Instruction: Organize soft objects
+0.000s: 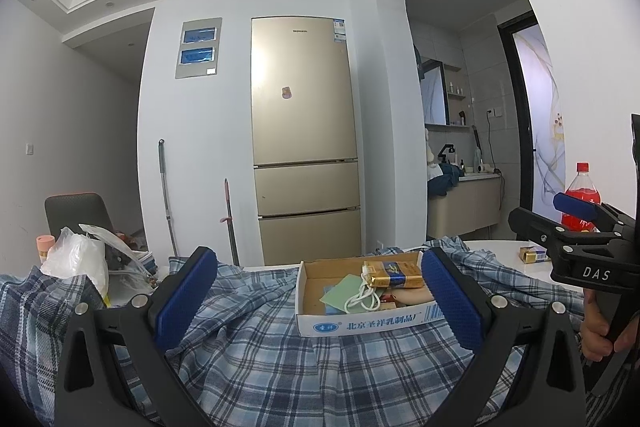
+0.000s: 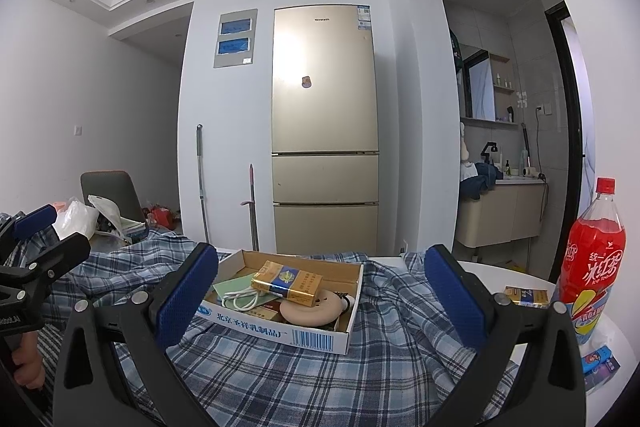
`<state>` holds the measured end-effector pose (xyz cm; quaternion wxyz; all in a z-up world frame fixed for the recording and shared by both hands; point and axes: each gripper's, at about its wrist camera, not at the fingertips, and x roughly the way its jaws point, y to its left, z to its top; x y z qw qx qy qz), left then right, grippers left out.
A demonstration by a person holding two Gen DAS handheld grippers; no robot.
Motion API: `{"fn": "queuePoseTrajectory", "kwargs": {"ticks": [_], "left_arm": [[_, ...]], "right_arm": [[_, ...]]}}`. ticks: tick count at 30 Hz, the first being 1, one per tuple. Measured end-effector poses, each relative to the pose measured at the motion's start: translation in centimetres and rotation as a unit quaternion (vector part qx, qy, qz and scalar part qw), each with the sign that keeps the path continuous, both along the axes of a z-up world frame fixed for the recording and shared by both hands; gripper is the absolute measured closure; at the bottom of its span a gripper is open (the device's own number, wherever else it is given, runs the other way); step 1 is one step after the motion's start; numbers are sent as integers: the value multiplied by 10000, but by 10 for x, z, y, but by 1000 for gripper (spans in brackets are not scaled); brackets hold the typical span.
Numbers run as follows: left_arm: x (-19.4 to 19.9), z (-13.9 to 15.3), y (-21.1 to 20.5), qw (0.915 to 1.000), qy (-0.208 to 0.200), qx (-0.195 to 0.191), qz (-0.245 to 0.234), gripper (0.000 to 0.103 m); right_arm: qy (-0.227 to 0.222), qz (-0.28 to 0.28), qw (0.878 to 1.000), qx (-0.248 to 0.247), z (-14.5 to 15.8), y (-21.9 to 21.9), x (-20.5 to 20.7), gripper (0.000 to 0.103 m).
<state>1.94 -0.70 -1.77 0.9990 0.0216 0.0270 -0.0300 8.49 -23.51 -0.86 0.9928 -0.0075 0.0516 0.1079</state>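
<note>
White round table (image 1: 496,247) carries a rumpled blue-and-white plaid cloth (image 1: 280,359) w/ a shallow white cardboard box (image 1: 360,323) on it. Left wrist view: left gripper (image 1: 320,299) jaws wide apart, holding nothing, above cloth. Right wrist view – right gripper (image 2: 322,297) likewise spread wide, empty; red iced-tea plastic bottle (image 2: 592,267) at right

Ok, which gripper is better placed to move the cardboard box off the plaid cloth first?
Probably right. The right gripper is open with the cardboard box lying between its fingers. For the left gripper, also open, the box sits off toward its right finger.
</note>
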Motion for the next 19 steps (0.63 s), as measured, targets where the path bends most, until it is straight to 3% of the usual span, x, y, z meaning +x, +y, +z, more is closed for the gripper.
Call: {"fn": "queuePoseTrajectory", "kwargs": {"ticks": [19], "left_arm": [[1, -2, 1, 10000, 26, 15, -5, 0]], "right_arm": [[-32, 21, 10000, -15, 2, -3, -1, 0]]}}
